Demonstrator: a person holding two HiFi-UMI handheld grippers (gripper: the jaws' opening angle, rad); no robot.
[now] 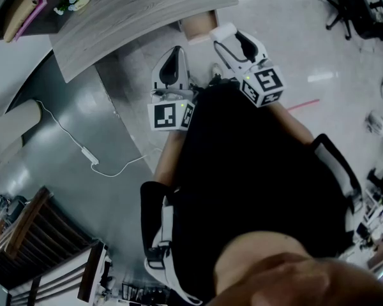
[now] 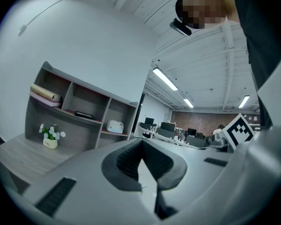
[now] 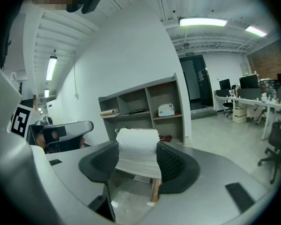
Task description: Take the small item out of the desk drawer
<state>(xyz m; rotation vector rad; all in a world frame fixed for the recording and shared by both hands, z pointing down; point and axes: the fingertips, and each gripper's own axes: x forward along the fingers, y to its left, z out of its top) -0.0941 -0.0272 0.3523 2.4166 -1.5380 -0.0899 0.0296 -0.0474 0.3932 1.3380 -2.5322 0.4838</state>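
Floor (image 1: 115, 145) of grey takes up most of the head view, darker at the left and paler at the upper right. Next in size is the person's black top (image 1: 255, 171), which fills the lower right of that view. A wood-grain desk (image 1: 134, 11) crosses the upper left of the frame, and an open shelf unit (image 3: 145, 102) stands against the white wall at the middle of the right gripper view. A wooden chair (image 1: 32, 234) sits in the lower left corner of the head view.

Both tools are held up near the top centre of the head view, side by side, below the desk's edge in the frame. The left gripper (image 2: 141, 157) has its dark pads pressed together at the tips, with nothing between them. The right gripper (image 3: 136, 162) has its jaws pinching a small white item (image 1: 223, 32), which looks soft and folded or rolled. The item is clamped between the two ribbed pads and stands up above them, at the upper centre of the head view, just right of the desk's edge.

A thin white cable (image 1: 83, 146) trails across the dark floor at the left. A small pot of white flowers (image 2: 49, 137) stands on the desk at the left of the left gripper view.
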